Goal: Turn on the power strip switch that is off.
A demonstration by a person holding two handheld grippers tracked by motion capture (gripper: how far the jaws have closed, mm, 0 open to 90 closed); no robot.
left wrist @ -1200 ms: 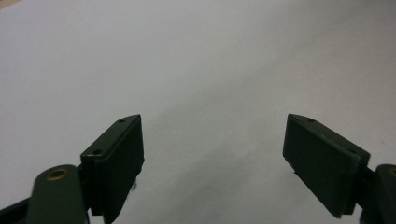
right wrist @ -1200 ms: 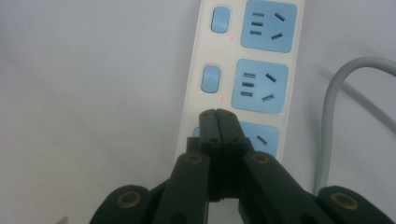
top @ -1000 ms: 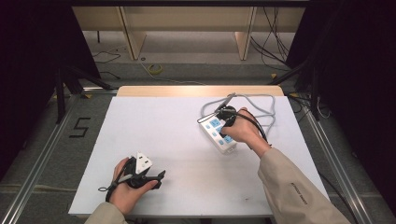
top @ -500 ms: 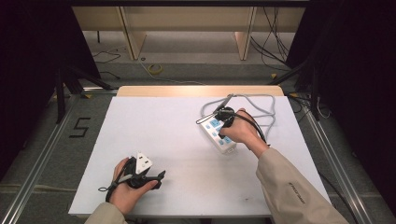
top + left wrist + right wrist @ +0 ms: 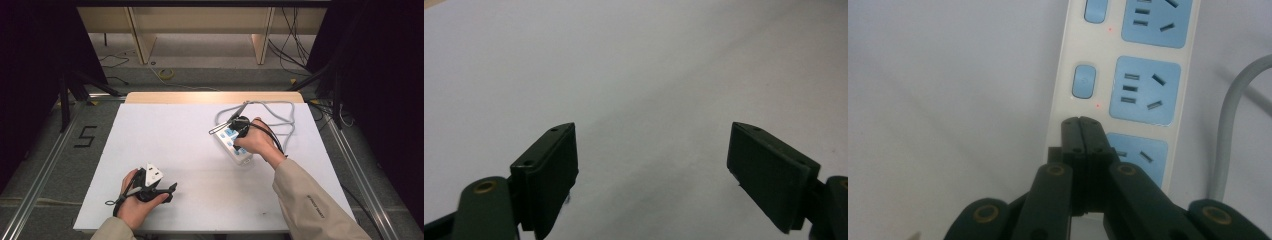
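— Nothing has moved since the earlier frames: both hands and the strip sit where they were.

— And the right gripper [image 5: 1081, 120]?

— Its matte black jaws are pressed flat together with nothing between them, tips down on the white plastic power strip [image 5: 1128, 75], right at the strip's left edge beside a rounded blue switch button [image 5: 1084, 81]. Just past the tips are glossy blue socket panels with dark slots; whether the tips actually press anything is hard to make out.

— What's cut off?

— The strip runs out of the frame top and bottom. Its smooth grey cable [image 5: 280, 112] loops beyond the gripper in the high view.

— The left gripper [image 5: 651, 165]?

— Jaws wide apart, empty, flat rectangular pads over the plain white tabletop [image 5: 165, 135], well apart from the strip, near the table's front edge.
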